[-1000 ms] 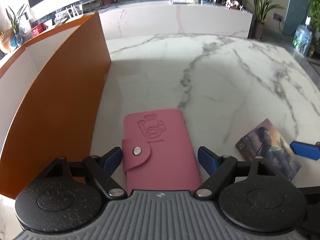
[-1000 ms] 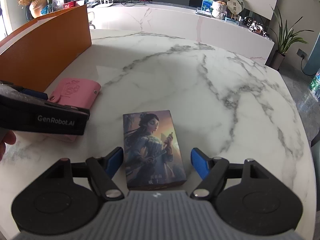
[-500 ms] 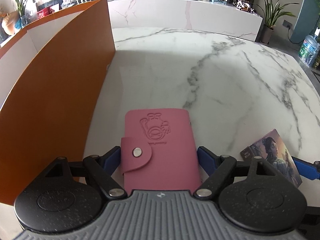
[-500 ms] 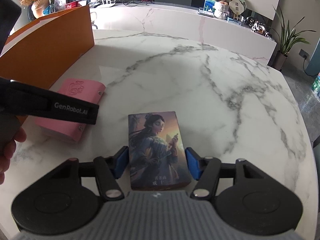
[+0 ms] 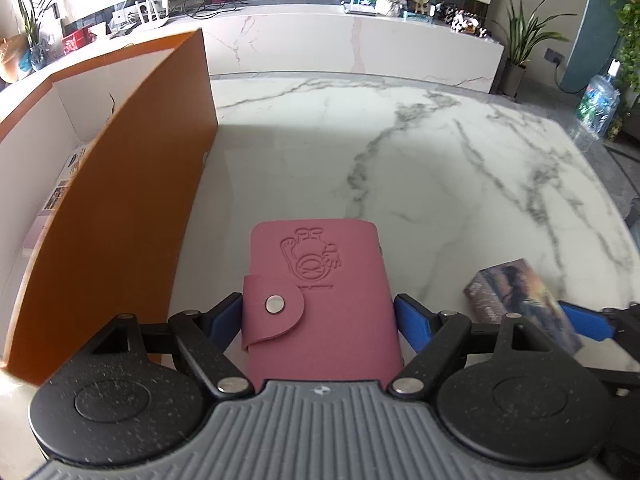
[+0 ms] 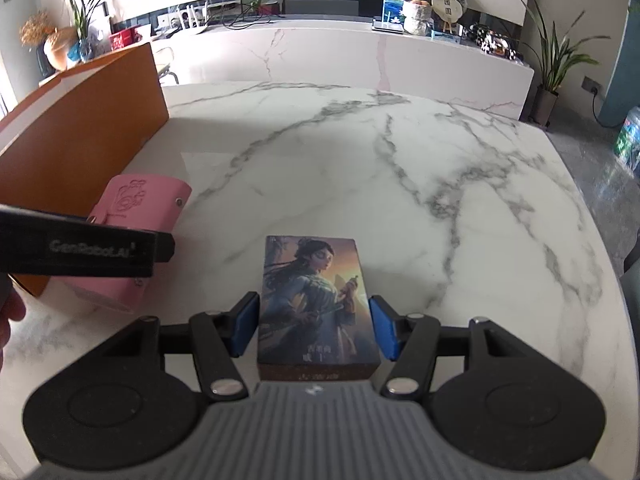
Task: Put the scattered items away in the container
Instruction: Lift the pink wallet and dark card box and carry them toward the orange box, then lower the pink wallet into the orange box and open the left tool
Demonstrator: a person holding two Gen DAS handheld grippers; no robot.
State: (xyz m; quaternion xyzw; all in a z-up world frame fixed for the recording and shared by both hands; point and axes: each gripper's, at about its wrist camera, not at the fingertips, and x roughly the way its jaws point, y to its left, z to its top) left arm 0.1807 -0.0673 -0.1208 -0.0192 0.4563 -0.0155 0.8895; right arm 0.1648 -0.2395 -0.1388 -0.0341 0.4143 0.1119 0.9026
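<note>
My left gripper (image 5: pixel 318 314) is shut on a pink card holder (image 5: pixel 320 292) with a snap flap and holds it lifted above the marble table. The holder also shows in the right wrist view (image 6: pixel 136 216), partly behind the left gripper's body. My right gripper (image 6: pixel 314 326) is shut on a card box with a painted woman (image 6: pixel 314 300), raised off the table; in the left wrist view the box (image 5: pixel 520 304) is blurred at the lower right. The orange box with a white inside (image 5: pixel 116 208) stands to the left, its wall beside the pink holder.
The round marble table (image 6: pixel 400 184) spreads ahead, with its edge at the right. Flat printed items (image 5: pixel 60 192) lie inside the orange box. A white counter with plants and ornaments (image 6: pixel 400 44) stands beyond the table. A person's hand (image 6: pixel 8 320) shows at the left edge.
Both grippers have closed on their items and lifted them. The left gripper rose with the pink holder, so the orange box's inside now shows. The right gripper rose with the card box.
</note>
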